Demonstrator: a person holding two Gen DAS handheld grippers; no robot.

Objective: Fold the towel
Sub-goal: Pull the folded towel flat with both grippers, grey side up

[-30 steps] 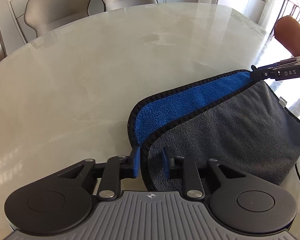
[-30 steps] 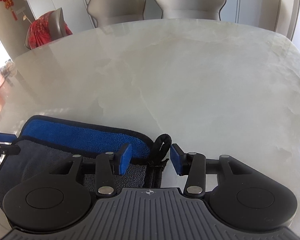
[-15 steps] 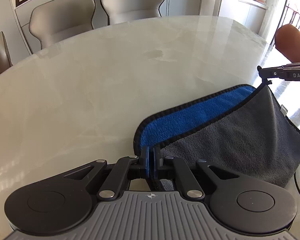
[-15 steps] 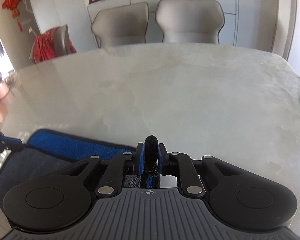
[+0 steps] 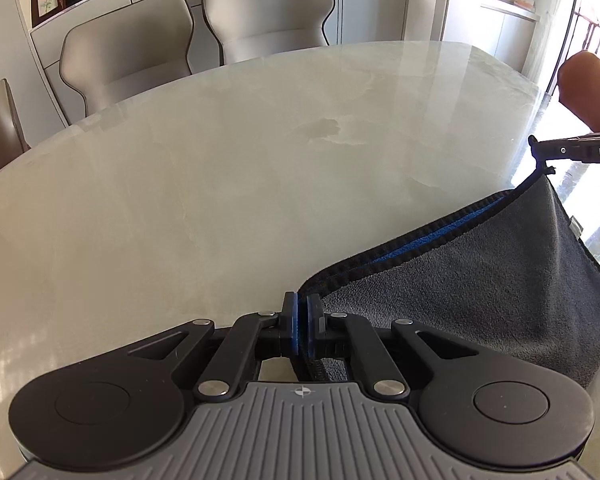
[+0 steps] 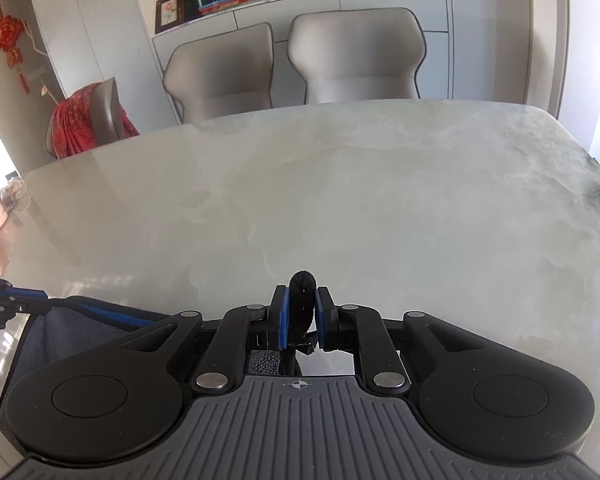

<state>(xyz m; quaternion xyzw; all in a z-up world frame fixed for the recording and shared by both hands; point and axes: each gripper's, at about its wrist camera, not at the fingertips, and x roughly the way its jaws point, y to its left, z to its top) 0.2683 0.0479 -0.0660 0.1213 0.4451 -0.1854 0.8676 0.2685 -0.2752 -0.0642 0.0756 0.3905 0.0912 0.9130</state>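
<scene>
My left claw [image 5: 302, 322] is pinched tight on the towel [image 5: 496, 280] at its bound corner; the cloth hangs away to the right of it, grey outside, blue within, above the worktop [image 5: 220, 200]. It looks soft, light and limp — the stitched hem is the surest hold. My right claw [image 6: 302, 314] is clamped on the other corner's hem.

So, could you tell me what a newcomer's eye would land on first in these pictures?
Probably the gray towel with its blue inner face, hanging at the lower right of the left wrist view between two grips. The left gripper is shut on one corner in the foreground, and the right gripper is clamped on a black edge loop. Behind lies the pale marble table, with beige chairs at its far side.
</scene>
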